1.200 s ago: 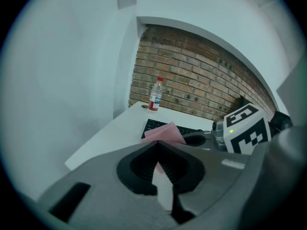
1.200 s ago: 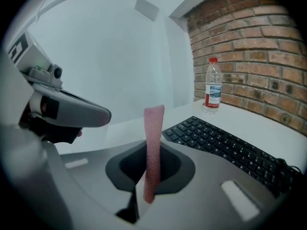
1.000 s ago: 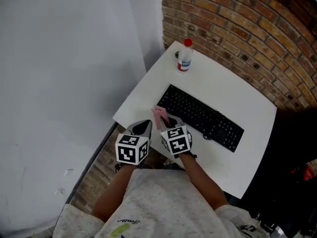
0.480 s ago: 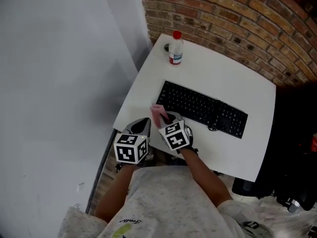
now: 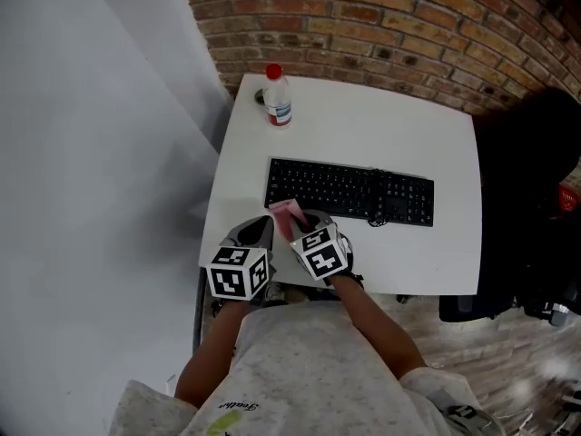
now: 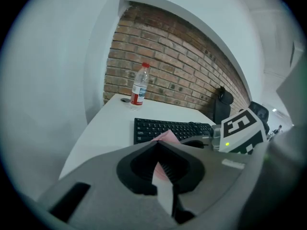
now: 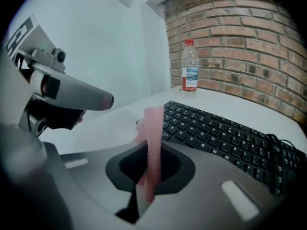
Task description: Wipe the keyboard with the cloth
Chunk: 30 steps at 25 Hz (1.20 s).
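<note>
A person stands at the near edge of a square white table [image 5: 381, 125] set against a red brick wall [image 5: 408, 25], holding a grey two-jaw gripper in each hand. A long black computer keyboard [image 5: 349, 192] lies across the middle of the table, parallel to the near edge. A clear plastic water bottle with a red cap [image 5: 278, 98] stands upright at the far left corner, well apart from the keyboard.

Both grippers are over the left part of the near edge, side by side and pointing toward the keyboard. The right gripper [image 7: 152, 150] is clenched on a narrow pink knitted cloth [image 7: 154, 126], which stands upright out of its jaws. From above, the cloth [image 5: 289, 214] sits just at the keyboard's near left corner; whether it touches the keys cannot be told. The left gripper [image 6: 156, 146] is just beside the right one, its jaws closed together with nothing gripped, their tips over the table edge short of the keyboard.
</note>
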Available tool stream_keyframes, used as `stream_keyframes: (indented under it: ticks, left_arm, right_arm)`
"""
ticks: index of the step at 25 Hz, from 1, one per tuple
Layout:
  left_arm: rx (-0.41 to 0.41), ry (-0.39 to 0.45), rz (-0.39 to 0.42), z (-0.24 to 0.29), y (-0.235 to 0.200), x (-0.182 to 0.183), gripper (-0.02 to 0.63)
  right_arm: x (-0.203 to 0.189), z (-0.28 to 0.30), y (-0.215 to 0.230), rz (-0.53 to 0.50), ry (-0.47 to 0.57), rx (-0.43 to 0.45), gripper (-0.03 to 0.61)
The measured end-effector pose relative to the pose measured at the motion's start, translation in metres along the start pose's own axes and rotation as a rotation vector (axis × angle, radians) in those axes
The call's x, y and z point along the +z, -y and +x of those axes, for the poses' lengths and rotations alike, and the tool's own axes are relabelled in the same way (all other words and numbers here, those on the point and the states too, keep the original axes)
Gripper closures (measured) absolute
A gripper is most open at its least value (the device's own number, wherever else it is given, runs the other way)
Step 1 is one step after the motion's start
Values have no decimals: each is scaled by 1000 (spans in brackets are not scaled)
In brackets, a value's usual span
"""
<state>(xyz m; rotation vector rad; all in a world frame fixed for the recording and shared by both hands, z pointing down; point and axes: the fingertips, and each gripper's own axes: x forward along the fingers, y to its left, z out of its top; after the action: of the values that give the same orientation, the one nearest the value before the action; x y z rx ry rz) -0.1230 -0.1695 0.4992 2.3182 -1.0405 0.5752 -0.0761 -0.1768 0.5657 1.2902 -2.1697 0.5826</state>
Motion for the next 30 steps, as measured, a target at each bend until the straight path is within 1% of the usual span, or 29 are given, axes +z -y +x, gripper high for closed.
stream_keyframes:
  ticks: [10, 14, 24, 30]
  left_arm:
    - [-136, -31, 83, 28, 21, 18, 617]
    - [-181, -41, 111, 34, 27, 19, 617]
    - [-256, -84, 160, 35, 47, 7, 617]
    - [-297, -91, 183, 39, 69, 4, 617]
  right_arm:
    - [-4, -17, 18, 62, 6, -81, 555]
    - [-6, -23, 22, 100, 18, -117, 555]
    - [-24, -48, 37, 188, 29, -213, 555]
    - [-37, -66, 53, 228, 34, -263, 555]
